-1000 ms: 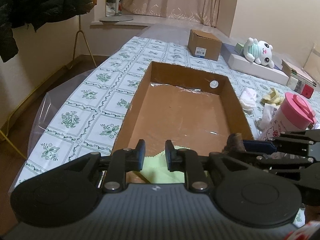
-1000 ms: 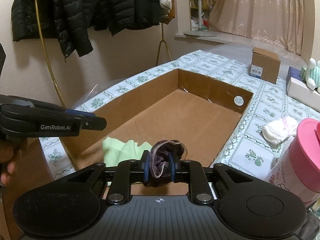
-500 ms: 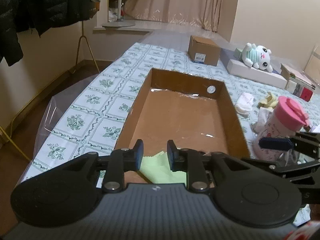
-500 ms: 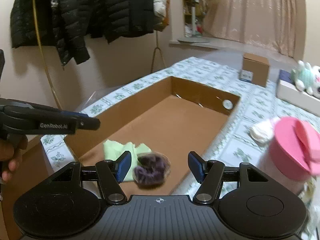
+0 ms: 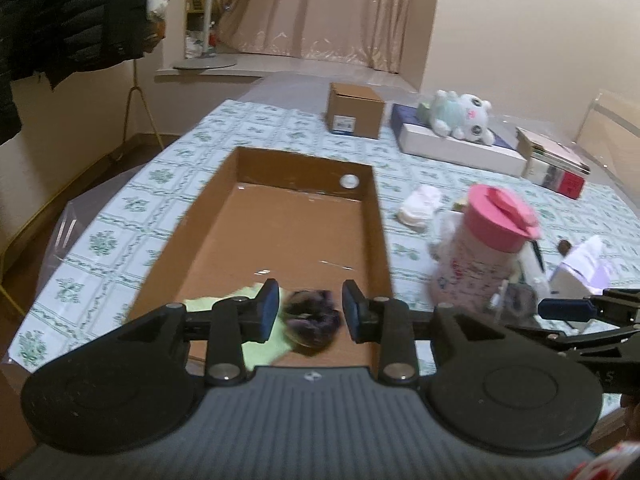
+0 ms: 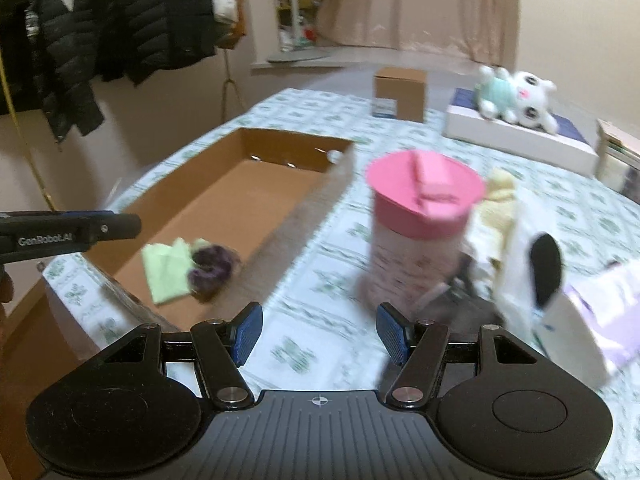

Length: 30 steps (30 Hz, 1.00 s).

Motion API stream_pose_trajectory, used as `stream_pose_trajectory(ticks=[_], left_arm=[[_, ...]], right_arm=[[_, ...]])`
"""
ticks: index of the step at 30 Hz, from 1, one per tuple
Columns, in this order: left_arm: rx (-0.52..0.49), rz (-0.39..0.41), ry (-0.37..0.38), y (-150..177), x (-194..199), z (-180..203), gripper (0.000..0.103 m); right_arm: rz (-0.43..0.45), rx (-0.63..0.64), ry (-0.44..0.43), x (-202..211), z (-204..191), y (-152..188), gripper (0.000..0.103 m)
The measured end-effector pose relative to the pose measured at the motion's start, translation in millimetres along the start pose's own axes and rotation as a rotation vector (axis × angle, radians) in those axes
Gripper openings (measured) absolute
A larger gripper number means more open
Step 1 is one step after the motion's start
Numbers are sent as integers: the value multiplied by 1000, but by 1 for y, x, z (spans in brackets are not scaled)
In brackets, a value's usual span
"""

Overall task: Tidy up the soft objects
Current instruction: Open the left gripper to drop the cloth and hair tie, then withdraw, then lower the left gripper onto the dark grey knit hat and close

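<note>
Your right gripper [image 6: 318,334] has its fingers spread wide with nothing between them; under it you see only the patterned tablecloth [image 6: 320,320]. It hangs in the lower middle of its frame and faces the pink-lidded container [image 6: 420,236] and the pale soft items [image 6: 496,204] at the right, probably because the next soft thing to collect lies there.

The jaws of your left gripper [image 5: 310,316] are opening and hold nothing. The dark purple scrunchie [image 5: 312,320] appears between its fingers in the picture, but I judge it lies below them on the floor of the cardboard box [image 5: 376,220], so nothing is pinched. In the right wrist view the scrunchie [image 6: 212,266] rests at the lower left of the frame, touching the light green cloth [image 6: 166,268]. Both are in the near end of the box, so 2 soft things seem already sorted. A white folded cloth [image 5: 420,208] waits outside the box, at the right of centre in the left view.

Compared with 1 second ago: then your right gripper pinched the scrunchie above the box; now it is released and the gripper has swung to the right, away from the box. Your left gripper, then almost closed over the green cloth, has pulled back and spread wider.
</note>
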<state>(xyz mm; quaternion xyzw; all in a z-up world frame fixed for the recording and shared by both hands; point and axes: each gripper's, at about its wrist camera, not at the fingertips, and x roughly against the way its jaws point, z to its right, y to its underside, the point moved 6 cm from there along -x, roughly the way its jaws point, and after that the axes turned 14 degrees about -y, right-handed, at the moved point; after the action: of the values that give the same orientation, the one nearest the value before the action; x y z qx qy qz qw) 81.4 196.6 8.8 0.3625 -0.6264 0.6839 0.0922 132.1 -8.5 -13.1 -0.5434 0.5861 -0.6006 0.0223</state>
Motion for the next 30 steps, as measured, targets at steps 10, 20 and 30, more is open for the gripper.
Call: stream_pose_trajectory(ticks=[10, 20, 30], left_arm=[[-62, 5, 52, 8, 21, 55, 35], [-140, 7, 97, 11, 30, 104, 42], [-177, -11, 134, 21, 27, 136, 61]], right_arm=[[22, -45, 73, 43, 36, 21, 63], [56, -125, 110, 74, 72, 35, 63], [76, -174, 145, 92, 101, 50, 63]])
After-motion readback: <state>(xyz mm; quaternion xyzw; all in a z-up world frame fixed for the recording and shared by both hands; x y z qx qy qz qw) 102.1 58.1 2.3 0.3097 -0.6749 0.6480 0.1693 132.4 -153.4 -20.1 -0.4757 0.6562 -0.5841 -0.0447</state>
